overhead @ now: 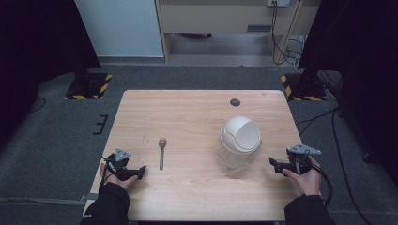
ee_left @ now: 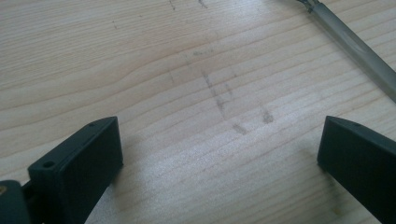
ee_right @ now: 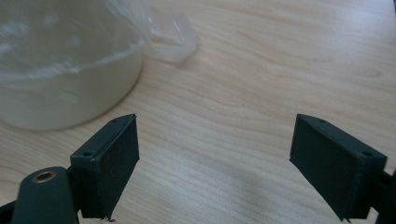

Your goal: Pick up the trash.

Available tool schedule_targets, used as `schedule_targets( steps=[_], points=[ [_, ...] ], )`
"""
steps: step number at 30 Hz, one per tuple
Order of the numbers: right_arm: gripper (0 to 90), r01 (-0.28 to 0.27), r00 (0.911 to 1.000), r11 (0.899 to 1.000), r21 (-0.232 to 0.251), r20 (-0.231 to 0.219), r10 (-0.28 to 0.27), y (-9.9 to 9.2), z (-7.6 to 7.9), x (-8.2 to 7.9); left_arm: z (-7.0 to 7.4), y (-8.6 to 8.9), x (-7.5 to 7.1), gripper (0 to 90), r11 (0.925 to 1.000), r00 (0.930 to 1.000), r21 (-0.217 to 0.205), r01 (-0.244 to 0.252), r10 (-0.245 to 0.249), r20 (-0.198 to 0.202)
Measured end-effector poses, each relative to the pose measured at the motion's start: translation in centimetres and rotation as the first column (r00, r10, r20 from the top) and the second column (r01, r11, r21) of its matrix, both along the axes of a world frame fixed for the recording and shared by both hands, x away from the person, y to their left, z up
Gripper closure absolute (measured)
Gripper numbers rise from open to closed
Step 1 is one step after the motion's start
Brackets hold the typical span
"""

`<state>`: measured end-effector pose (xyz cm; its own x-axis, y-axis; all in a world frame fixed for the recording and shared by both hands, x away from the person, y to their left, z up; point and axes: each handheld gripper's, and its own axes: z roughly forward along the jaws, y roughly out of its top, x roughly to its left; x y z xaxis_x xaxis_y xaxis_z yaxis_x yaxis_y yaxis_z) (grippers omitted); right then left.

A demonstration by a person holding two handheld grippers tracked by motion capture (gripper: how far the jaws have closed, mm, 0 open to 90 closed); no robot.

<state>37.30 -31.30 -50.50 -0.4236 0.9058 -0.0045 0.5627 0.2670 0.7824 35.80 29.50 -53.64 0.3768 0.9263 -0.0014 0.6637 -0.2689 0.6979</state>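
Note:
A small white bin (overhead: pixel 239 140) with a domed swing lid and a clear plastic liner stands right of the table's middle. A metal spoon (overhead: pixel 162 151) lies left of centre, bowl pointing away. My left gripper (overhead: pixel 141 171) rests near the front left edge, open and empty, just left of the spoon's handle (ee_left: pixel 359 46). My right gripper (overhead: pixel 274 164) sits at the front right, open and empty, with the bin's translucent base (ee_right: pixel 65 70) close ahead to the left of its jaws.
The wooden table (overhead: pixel 197 112) has a round cable hole (overhead: pixel 235 102) near its far edge. Grey carpet surrounds it, with two hazard-striped stand bases (overhead: pixel 89 86) at the far corners and cables on the right.

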Motion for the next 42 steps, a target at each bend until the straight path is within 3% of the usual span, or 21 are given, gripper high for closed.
schedule_targets(
  steps=[8, 15, 18, 22, 27, 35, 36, 40, 42],
  points=[
    [15.8, -0.002, 0.9986, 0.998, 0.056, 0.053, -0.001, 0.3, 1.9, -0.5, 0.0, 0.0, 0.2, 0.0, 1.0, 1.0, -0.003, -0.003, 0.003, -0.001],
    [15.5, -0.024, 0.9945, 0.998, 0.064, 0.103, 0.017, 0.4, 3.4, -1.0, 0.0, 0.0, 0.2, 0.0, 1.0, 1.0, -0.005, -0.005, 0.005, -0.002],
    [15.1, -0.038, 0.9909, 0.997, 0.071, 0.131, 0.028, 0.7, 4.4, -1.1, 0.1, 0.2, 0.3, 0.9, 0.999, 0.9996, -0.035, -0.029, 0.029, 0.003],
    [15.1, -0.049, 0.9855, 0.995, 0.089, 0.166, 0.034, 0.9, 5.8, -1.3, 0.0, 0.0, 0.7, 0.0, 0.9995, 0.9995, -0.001, -0.031, 0.031, -0.001],
    [14.8, -0.052, 0.9822, 0.991, 0.121, 0.185, 0.029, 1.1, 7.2, -1.5, 0.0, 0.0, 0.7, 0.0, 0.9995, 0.9995, 0.0, -0.031, 0.031, -0.001],
    [14.7, -0.083, 0.9678, 0.985, 0.15, 0.248, 0.044, 1.9, 10.4, -1.4, 0.0, 0.0, 0.7, 0.0, 0.9995, 0.9995, 0.002, -0.032, 0.032, -0.001],
    [14.6, -0.099, 0.9619, 0.982, 0.16, 0.268, 0.054, 2.5, 11.4, -1.1, 0.0, -0.1, 0.7, 0.0, 0.9994, 0.9994, 0.001, -0.034, 0.034, -0.001],
    [14.3, -0.117, 0.9575, 0.98, 0.163, 0.281, 0.067, 3.3, 12.2, -0.8, 0.0, -0.1, 0.7, 0.0, 0.9994, 0.9994, 0.002, -0.034, 0.034, 0.0],
    [14.1, -0.142, 0.9529, 0.977, 0.158, 0.289, 0.091, 4.6, 13.1, -0.5, 0.0, -0.1, 0.7, 0.0, 0.9994, 0.9994, 0.003, -0.035, 0.035, 0.0]
  ],
)
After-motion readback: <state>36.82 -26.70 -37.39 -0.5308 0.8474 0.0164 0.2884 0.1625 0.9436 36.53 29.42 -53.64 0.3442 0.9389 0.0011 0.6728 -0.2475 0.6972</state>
